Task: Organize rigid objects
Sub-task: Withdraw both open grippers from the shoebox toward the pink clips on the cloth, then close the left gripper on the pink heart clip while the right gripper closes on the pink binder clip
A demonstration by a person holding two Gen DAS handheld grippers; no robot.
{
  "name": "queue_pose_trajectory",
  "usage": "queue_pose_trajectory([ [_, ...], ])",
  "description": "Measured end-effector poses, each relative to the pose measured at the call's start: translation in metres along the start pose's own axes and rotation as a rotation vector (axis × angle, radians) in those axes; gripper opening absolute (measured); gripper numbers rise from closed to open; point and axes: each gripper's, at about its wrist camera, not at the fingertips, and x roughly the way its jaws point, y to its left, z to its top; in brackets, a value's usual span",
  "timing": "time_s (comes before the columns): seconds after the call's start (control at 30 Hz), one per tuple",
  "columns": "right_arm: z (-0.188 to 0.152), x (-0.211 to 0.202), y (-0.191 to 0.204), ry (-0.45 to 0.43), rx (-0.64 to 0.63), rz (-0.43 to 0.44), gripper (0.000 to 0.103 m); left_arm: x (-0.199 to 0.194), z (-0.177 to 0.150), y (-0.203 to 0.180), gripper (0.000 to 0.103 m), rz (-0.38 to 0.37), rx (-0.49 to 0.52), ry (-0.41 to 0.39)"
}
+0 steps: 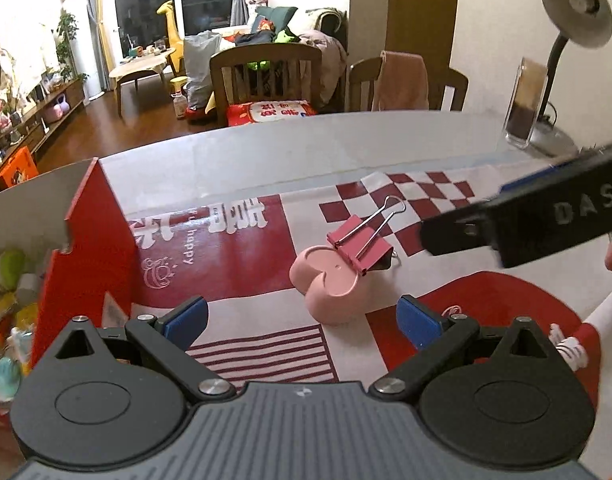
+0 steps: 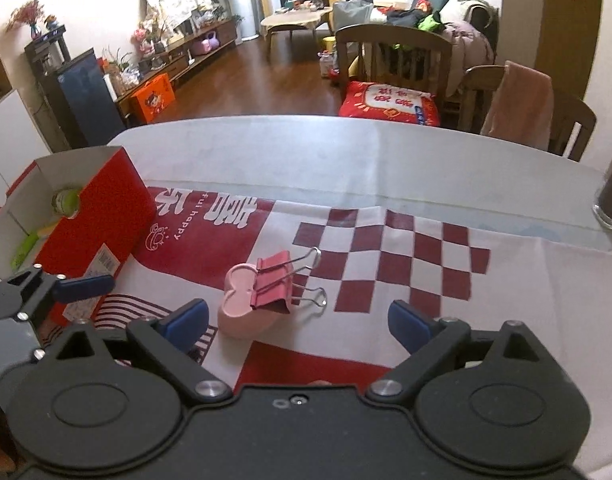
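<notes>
Two items remain out on the red-and-white printed cloth (image 2: 506,300): a pink binder clip (image 2: 275,283) and a pink heart-shaped box (image 2: 242,312). The clip rests tilted against the heart's upper edge, touching it, with its wire handles splayed toward the checkered patch.

The left gripper (image 1: 302,320) hovers just short of the heart with its blue pads spread wide and nothing between them. The right gripper (image 2: 298,320) stands the same way, tongs well apart and empty, with clip and heart lying just ahead of the gap. Both point steeply down at the pair, which suggests each is lining up for a pick.

The red cardboard box (image 2: 102,216) stands open at the left of the cloth and already holds small goods, so I judge it to be the destination. Its near wall rises just beside the left gripper, leaving little room on that side.

To the right the cloth is bare and open. A glass container (image 1: 524,108) and a desk lamp (image 1: 576,8) stand well apart at the far right edge of the table.

Risk: the two grippers converge on touching objects and could collide.
</notes>
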Motion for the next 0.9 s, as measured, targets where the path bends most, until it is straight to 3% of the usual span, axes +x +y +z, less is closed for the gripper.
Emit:
queue_pose_trajectory([
  [0.23, 0.011, 0.041, 0.007, 0.070, -0.013, 0.013, 0.090, 0.031, 0.000, -0.012, 0.101, 0.009, 0.044, 0.022],
  [0.4, 0.014, 0.063, 0.003, 0.116, 0.008, 0.027, 0.078, 0.049, 0.003, -0.019, 0.101, 0.013, 0.073, 0.029],
  [0.67, 0.018, 0.078, 0.000, 0.141, 0.036, 0.053, 0.069, 0.069, 0.007, -0.023, 0.101, 0.005, 0.095, 0.034],
  [0.9, 0.020, 0.083, 0.002, 0.144, 0.048, 0.065, 0.051, 0.078, 0.010, -0.026, 0.097, -0.011, 0.093, 0.041],
])
